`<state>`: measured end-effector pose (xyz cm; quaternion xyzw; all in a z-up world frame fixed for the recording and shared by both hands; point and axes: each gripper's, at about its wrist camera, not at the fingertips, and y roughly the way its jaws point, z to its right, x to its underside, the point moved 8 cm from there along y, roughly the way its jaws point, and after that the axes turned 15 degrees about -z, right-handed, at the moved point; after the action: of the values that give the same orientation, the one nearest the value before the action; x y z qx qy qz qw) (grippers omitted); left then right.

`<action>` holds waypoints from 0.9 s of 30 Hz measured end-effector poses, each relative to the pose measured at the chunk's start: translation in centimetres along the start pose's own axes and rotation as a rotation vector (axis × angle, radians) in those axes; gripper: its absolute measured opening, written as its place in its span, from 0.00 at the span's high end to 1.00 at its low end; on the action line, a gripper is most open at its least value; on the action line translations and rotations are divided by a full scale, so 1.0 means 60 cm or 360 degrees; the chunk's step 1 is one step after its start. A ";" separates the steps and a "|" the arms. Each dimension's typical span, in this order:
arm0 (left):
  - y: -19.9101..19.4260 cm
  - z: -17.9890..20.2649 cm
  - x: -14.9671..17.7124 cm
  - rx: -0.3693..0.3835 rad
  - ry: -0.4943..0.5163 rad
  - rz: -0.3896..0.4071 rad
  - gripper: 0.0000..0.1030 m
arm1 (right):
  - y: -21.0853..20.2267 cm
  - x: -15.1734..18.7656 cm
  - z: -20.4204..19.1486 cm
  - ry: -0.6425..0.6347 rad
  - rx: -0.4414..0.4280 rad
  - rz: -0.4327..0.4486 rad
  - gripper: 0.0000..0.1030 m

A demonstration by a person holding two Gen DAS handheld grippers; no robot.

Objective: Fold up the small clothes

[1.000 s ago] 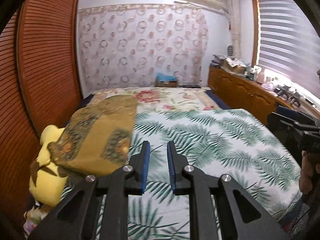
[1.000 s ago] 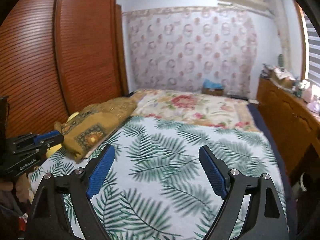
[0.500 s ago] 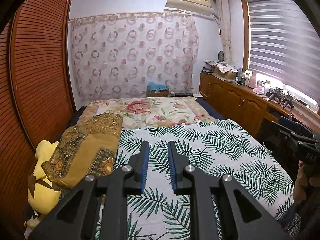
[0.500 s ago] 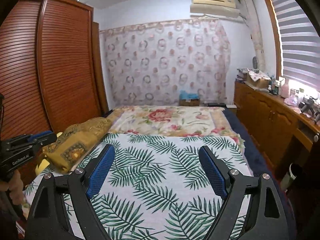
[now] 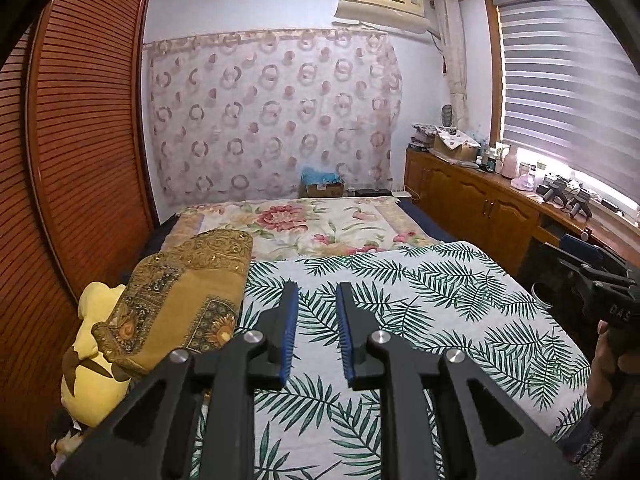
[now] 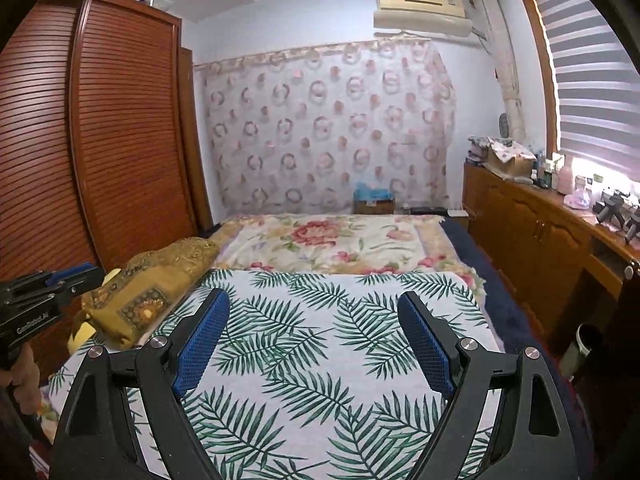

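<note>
A folded gold-brown patterned cloth (image 5: 184, 296) (image 6: 148, 284) lies at the left edge of the bed, on the palm-leaf sheet (image 5: 420, 300) (image 6: 312, 340). My left gripper (image 5: 317, 286) hovers over the sheet just right of the cloth, not touching it. Its blue pads stand a narrow gap apart with nothing between them. My right gripper (image 6: 312, 296) hangs wide open over the middle of the sheet, holding nothing. Each gripper shows at the edge of the other's view, the left gripper (image 6: 76, 276) beside the cloth and the right gripper (image 5: 576, 248) at the bed's right side.
A yellow plush toy (image 5: 90, 360) lies under the cloth's near end. A floral blanket (image 5: 312, 224) covers the far half of the bed. A slatted wooden wardrobe (image 5: 80, 160) lines the left, a cluttered wooden cabinet (image 5: 480, 200) the right.
Both grippers have lifted and drawn back from the bed, so the cloth and sheet look smaller and lower. Neither gripper's jaws have changed.
</note>
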<state>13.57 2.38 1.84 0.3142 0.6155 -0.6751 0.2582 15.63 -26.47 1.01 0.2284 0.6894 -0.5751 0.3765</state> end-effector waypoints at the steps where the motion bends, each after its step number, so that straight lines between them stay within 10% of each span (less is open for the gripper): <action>1: 0.000 -0.001 0.000 -0.0001 -0.0001 0.0001 0.83 | 0.000 0.000 0.001 0.0002 0.0001 0.0000 0.15; 27: -0.015 -0.009 -0.003 -0.0039 0.0000 0.0034 0.82 | -0.006 0.001 0.008 0.0005 0.0008 0.0009 0.15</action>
<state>13.07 3.02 2.55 0.3177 0.6204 -0.6646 0.2693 15.46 -27.00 1.13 0.2323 0.6879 -0.5754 0.3765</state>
